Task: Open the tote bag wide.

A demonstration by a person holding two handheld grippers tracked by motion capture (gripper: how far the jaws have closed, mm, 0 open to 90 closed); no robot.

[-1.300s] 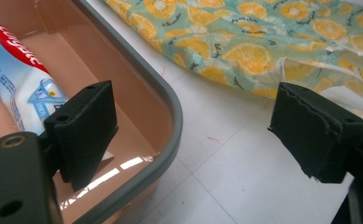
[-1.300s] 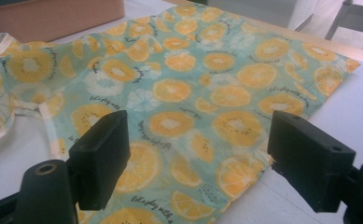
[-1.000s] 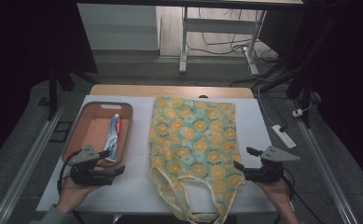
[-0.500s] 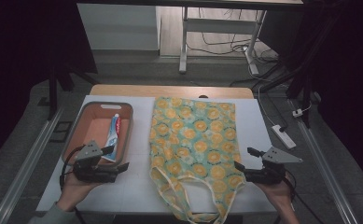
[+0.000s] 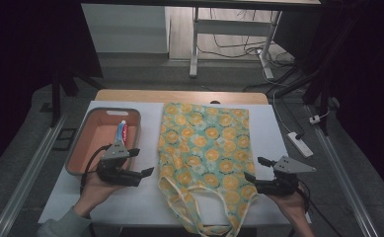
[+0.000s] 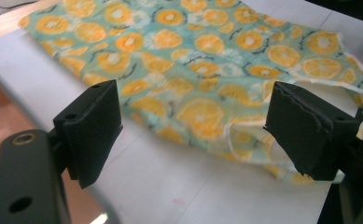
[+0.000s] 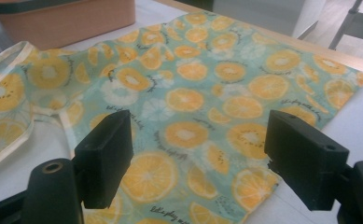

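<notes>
— How many things are on the table (image 5: 278, 133)?

— One cloth bag (image 5: 204, 158), one orange tray (image 5: 88, 143) and one toothpaste tube (image 5: 122, 132). Two grippers too, one in each of the person's hands.

— Where does the bag lie?

— Flat along the middle of the white surface, its closed end near the far edge, its two handles (image 5: 199, 217) reaching the near edge. One handle loop hangs slightly over that edge.

— And how does it look?

— Pale teal cloth printed all over with orange slices, some paler citrus slices between them, and small dark script. The handles are cream-edged strips in the same print. In the right gripper view the cloth (image 7: 207, 102) lies smooth with a few soft creases.

— The tray?

— By the left edge of the surface, just beside the bag but apart from it. The tube lies inside, against the tray's right wall, cap end toward the far edge.

— The grippers?

— The left gripper (image 5: 142, 163) hovers at the tray's near right corner, pointing toward the bag's left side, jaws spread wide with nothing between them. In its own view the bag's edge and a handle (image 6: 244, 135) lie beyond the jaws.

— The right one?

— The right gripper (image 5: 256, 169) sits at the bag's right side near the near edge, jaws likewise wide apart, the printed cloth showing between them.
</notes>
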